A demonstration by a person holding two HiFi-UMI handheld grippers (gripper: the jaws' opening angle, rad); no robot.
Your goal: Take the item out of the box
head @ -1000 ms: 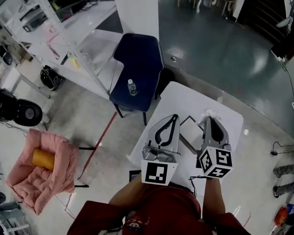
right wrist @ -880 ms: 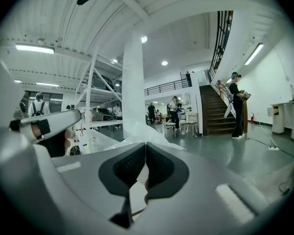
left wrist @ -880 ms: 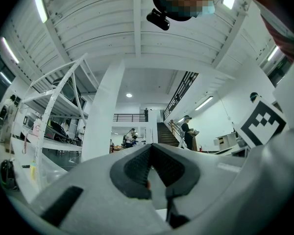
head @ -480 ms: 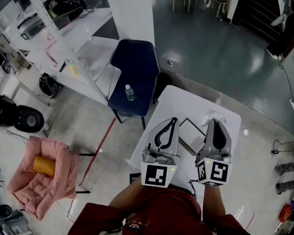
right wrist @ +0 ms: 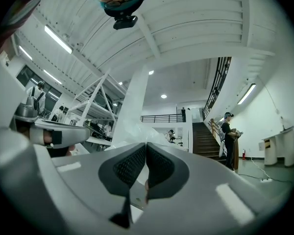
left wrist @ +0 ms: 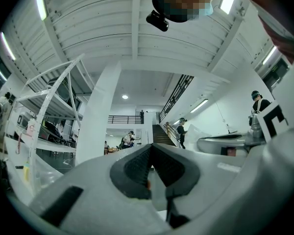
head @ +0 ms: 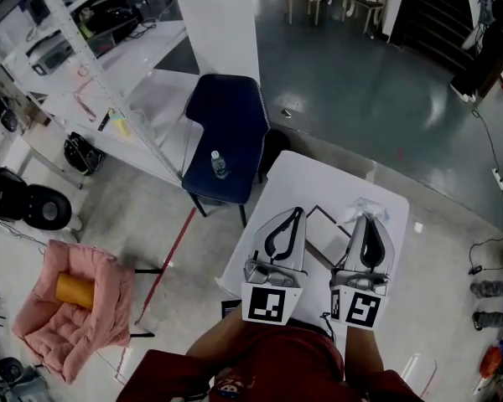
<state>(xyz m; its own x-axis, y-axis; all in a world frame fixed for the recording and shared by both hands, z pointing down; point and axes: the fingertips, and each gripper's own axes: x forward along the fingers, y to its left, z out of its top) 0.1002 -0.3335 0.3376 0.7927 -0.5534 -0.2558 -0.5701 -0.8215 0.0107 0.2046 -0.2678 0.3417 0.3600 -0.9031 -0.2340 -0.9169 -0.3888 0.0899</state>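
At far left a pink quilted seat (head: 101, 262) holds an orange cylinder (head: 74, 291). Right of it stands a dark blue chair (head: 235, 111) with a smooth moulded shell, and 1 small clear bottle (head: 217, 164) stands upright on its seat. The white rectangular counter (head: 310, 178) begins just right of the chair.

The left gripper (head: 300, 212) is grey hard plastic and reaches toward the far side. Its fingers (left wrist: 137, 168) have black ribbed pads and are pressed together at the tips, with nothing visible between them.

Between the 2 grippers a flat, shallow box (head: 325, 231) lies open on the counter. It is square with a dark rim and a pale inside, and it is turned so that 1 corner points far.

The right gripper (head: 365, 219) matches the left. Its ribbed fingers (right wrist: 159, 168) are closed on the edge of the item, a thin clear plastic bag (head: 360, 210). The bag is crumpled, glossy and nearly see-through, with no firm shape. It bunches out from the fingertips toward the far side, so what length it has runs along the gripper's line. In the head view it lies over bare counter just right of the box's far corner, not inside the box. In the right gripper view the bag (right wrist: 137, 126) rises above the fingertips.
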